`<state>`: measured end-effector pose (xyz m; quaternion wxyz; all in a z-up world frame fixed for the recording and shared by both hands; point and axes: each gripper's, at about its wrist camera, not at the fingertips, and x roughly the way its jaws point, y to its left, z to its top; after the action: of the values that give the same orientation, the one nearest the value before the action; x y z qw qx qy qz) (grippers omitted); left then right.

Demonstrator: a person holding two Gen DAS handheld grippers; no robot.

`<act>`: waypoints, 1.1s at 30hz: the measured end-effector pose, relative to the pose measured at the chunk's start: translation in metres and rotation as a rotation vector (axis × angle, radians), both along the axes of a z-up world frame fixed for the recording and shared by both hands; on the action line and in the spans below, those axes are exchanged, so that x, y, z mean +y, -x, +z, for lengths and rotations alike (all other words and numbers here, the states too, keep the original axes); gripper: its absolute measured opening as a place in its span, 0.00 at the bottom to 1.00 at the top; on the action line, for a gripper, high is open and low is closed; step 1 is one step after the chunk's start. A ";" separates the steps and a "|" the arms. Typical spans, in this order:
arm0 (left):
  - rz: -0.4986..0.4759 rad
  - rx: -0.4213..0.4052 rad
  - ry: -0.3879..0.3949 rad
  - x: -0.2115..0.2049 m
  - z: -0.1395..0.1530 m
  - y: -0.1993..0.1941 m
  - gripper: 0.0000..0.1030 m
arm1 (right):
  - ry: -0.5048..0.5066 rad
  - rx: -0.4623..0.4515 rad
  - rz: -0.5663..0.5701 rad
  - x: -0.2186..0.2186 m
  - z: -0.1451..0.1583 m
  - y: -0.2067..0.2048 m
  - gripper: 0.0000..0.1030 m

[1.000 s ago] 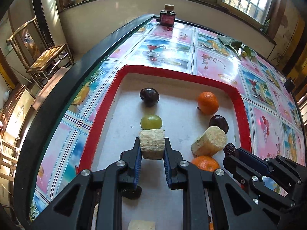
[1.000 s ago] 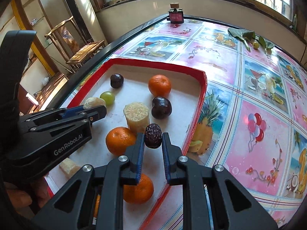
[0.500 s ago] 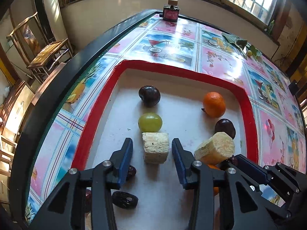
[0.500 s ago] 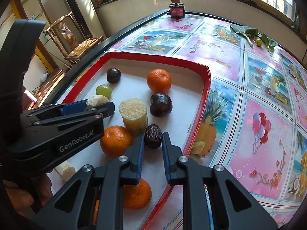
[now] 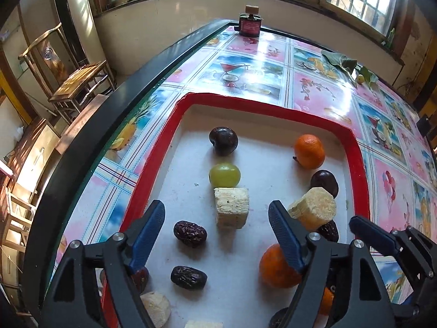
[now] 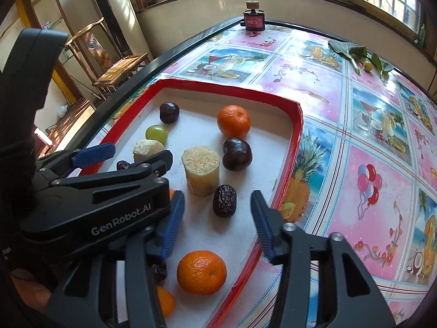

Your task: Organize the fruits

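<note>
Your left gripper (image 5: pixel 215 224) hovers low over the red-rimmed tray (image 5: pixel 153 169), jaws spread wide, holding nothing. Your right gripper (image 6: pixel 217 218) is likewise wide and empty. A second ago each was clamped: the left on the sugarcane chunk (image 5: pixel 231 207), the right on the date (image 6: pixel 224 201). Both now rest on the tray floor, just beyond the fingertips. The green grape (image 5: pixel 224 175) touches the chunk's far side.
</note>
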<state>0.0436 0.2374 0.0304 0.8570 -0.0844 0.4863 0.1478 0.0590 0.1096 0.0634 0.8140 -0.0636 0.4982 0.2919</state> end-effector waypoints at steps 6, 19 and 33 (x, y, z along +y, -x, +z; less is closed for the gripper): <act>0.026 -0.033 0.008 0.005 0.012 0.012 0.77 | 0.024 -0.077 0.010 0.000 0.020 0.016 0.79; 0.073 -0.059 0.002 0.003 0.029 0.058 0.77 | -0.028 -0.062 -0.021 -0.050 0.042 0.057 0.80; 0.069 -0.142 -0.004 -0.018 0.036 0.112 0.77 | 0.059 -0.080 0.023 -0.094 0.037 0.099 0.80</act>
<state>-0.0684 0.2191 0.0665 0.8840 -0.1096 0.4208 0.1717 -0.0395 0.0156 0.1002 0.8276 -0.1047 0.4729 0.2835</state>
